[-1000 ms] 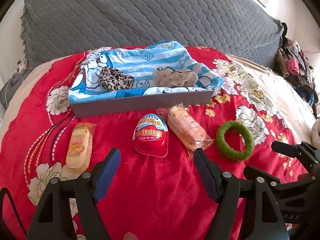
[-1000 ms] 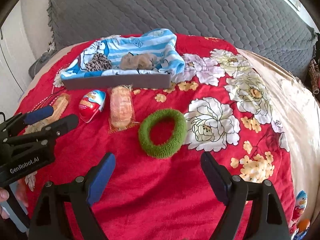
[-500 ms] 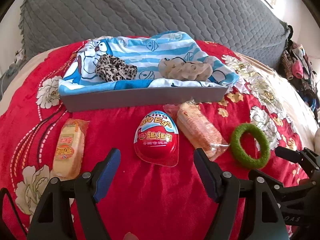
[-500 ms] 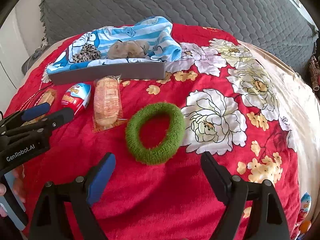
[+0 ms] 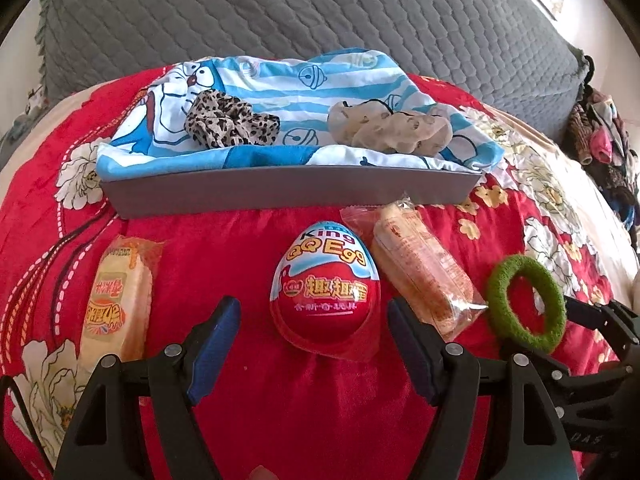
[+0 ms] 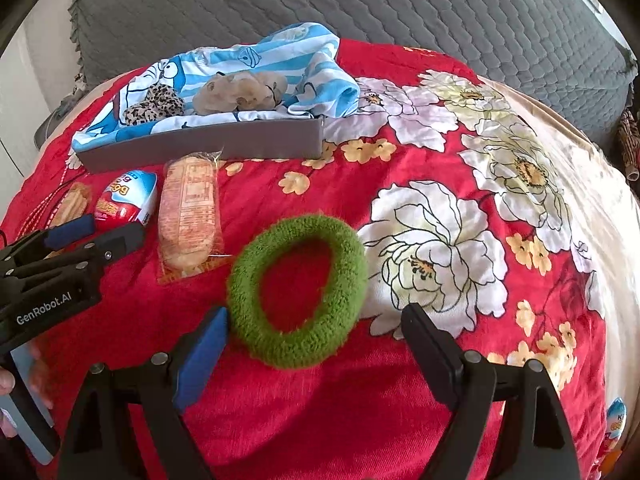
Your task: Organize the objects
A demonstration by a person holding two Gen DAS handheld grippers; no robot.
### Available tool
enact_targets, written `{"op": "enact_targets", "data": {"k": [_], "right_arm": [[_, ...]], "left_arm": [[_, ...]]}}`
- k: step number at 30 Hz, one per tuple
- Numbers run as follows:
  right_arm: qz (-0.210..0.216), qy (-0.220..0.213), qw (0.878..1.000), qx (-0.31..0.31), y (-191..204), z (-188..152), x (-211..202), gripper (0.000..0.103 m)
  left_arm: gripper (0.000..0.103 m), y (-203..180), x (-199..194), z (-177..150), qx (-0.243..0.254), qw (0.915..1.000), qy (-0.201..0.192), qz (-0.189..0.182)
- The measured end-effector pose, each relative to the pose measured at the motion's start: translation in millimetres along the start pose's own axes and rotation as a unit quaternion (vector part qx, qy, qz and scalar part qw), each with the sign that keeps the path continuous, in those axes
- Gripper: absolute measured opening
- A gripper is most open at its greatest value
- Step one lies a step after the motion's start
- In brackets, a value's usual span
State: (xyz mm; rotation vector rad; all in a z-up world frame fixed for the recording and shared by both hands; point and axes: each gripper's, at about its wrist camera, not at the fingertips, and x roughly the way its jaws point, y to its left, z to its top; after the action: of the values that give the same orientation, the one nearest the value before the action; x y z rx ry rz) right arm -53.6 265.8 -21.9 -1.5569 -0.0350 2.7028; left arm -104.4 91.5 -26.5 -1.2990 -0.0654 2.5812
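A red and blue toy egg [image 5: 326, 294] lies on the red bedspread, just ahead of my open left gripper [image 5: 314, 320], between its fingertips. A green fuzzy hair ring [image 6: 298, 290] lies just ahead of my open right gripper [image 6: 314, 324]; it also shows in the left wrist view [image 5: 526, 304]. An orange snack pack [image 5: 424, 270] lies between egg and ring. A yellow snack pack [image 5: 116, 300] lies at the left. A grey tray [image 5: 288, 194] lined with blue striped cloth holds a leopard scrunchie [image 5: 228, 124] and a beige scrunchie [image 5: 390, 128].
A grey quilted cushion [image 5: 300, 12] rises behind the tray. A pile of clothes [image 5: 600, 144] sits at the far right edge. The left gripper [image 6: 72, 240] shows at the left of the right wrist view. Another egg pack [image 6: 616, 422] lies at the bed's right edge.
Both grippers have moved forward and lower. The egg is now between the left fingertips and the green ring is close to the right fingertips. Nothing was grasped.
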Motion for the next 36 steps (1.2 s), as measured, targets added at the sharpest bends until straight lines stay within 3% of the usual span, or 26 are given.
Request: {"op": "enact_targets", "data": {"k": [19, 24, 30, 32, 36], "right_arm": [[0.002, -0.005, 1.0, -0.012, 1, 4, 14, 0.086], [0.006, -0.01, 1.0, -0.014, 2, 6, 15, 0.079], [0.015, -0.013, 1.0, -0.016, 1, 7, 14, 0.066], [0.021, -0.014, 1.0, -0.017, 1, 7, 14, 0.056], [0.03, -0.012, 0.999, -0.019, 3, 8, 14, 0.051]], "left_arm": [[0.077, 0, 16, 4, 0.014, 0.9999, -0.003, -0.003], [0.074, 1, 17, 6, 0.01, 0.9999, -0.006, -0.004], [0.062, 1, 15, 6, 0.011, 0.9998, -0.01, -0.015], [0.056, 0, 13, 6, 0.013, 0.9997, -0.013, -0.018], [0.056, 0, 12, 5, 0.013, 0.9996, -0.013, -0.02]]}}
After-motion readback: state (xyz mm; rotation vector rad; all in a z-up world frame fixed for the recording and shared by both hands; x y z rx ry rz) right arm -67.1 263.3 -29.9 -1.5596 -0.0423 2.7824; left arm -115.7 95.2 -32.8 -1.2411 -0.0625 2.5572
